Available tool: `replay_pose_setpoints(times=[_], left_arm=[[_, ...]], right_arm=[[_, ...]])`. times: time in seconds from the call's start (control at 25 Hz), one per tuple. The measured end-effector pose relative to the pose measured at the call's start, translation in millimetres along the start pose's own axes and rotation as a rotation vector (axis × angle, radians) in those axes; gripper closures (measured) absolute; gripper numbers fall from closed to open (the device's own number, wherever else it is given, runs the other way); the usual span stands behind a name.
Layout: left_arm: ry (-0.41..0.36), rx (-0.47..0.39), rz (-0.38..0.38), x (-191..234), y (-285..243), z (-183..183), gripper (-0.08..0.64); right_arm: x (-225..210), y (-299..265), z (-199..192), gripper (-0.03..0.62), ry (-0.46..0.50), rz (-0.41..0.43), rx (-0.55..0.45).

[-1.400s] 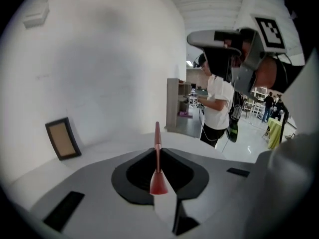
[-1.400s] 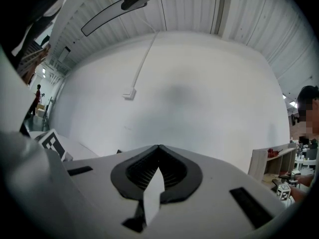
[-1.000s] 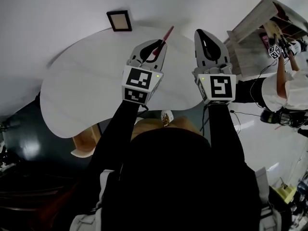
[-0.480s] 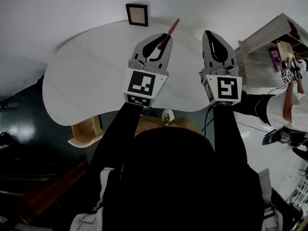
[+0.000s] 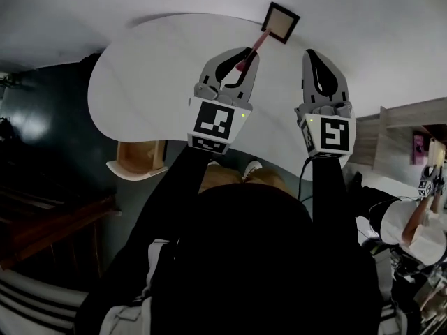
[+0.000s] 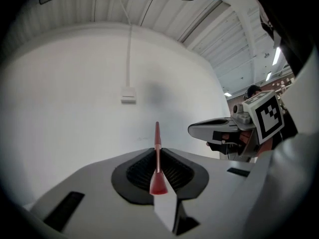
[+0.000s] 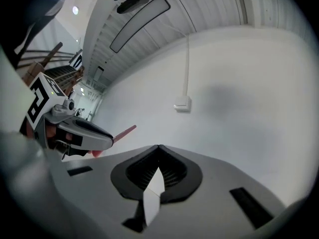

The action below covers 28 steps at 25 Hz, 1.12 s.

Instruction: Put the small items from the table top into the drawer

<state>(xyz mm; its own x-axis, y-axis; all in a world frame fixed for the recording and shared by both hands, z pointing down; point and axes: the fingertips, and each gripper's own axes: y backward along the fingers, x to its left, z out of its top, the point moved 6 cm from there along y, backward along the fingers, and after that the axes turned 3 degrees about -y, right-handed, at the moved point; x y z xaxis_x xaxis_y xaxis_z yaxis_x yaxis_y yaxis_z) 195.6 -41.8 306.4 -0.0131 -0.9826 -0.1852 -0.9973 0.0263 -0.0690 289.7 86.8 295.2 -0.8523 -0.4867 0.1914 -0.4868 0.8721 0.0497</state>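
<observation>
My left gripper (image 5: 244,54) hovers over the white table (image 5: 154,89), shut on a thin red stick-like item (image 5: 257,42) that pokes out past its tips toward the far edge. In the left gripper view the red item (image 6: 157,138) stands pinched between the ribbed pads (image 6: 139,171), with its wider end nearest the camera. My right gripper (image 5: 316,54) is level with the left one and to its right, shut with nothing in it (image 7: 158,151). An open wooden drawer (image 5: 138,158) shows under the table's near left edge.
A small dark-framed square (image 5: 281,21) lies just beyond the table's far edge. A wooden shelf unit (image 5: 412,114) stands at the right, with another person (image 5: 412,225) below it. A white wall box with a cable (image 6: 128,94) is ahead on the wall.
The head view has swung, so the table and the framed square have shifted right. Both grippers have kept their side-by-side pose over the table, with the red item still pinched in the left one.
</observation>
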Motion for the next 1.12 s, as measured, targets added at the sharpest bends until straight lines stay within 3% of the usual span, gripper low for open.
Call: replay_pose_setpoints(times=[0.36,0.56,0.8,1.12], left_arm=[[-0.003,0.050,0.305,130,119,-24,0.508],[0.011,0.107,0.529,177,207,-46,0.508],[0.030,0.160,0.749,197,300,-63,0.508],[0.073,0.197,0.944,199,380,-75,0.506]], right_arm=[[149,-99,29,0.569,-0.035,0.282,-0.063],[255,-133,42,0.569,-0.054,0.524,-0.103],[359,-143,49,0.569,-0.112,0.745,-0.136],[456,-124,62,0.569,-0.124,0.965,-0.155]])
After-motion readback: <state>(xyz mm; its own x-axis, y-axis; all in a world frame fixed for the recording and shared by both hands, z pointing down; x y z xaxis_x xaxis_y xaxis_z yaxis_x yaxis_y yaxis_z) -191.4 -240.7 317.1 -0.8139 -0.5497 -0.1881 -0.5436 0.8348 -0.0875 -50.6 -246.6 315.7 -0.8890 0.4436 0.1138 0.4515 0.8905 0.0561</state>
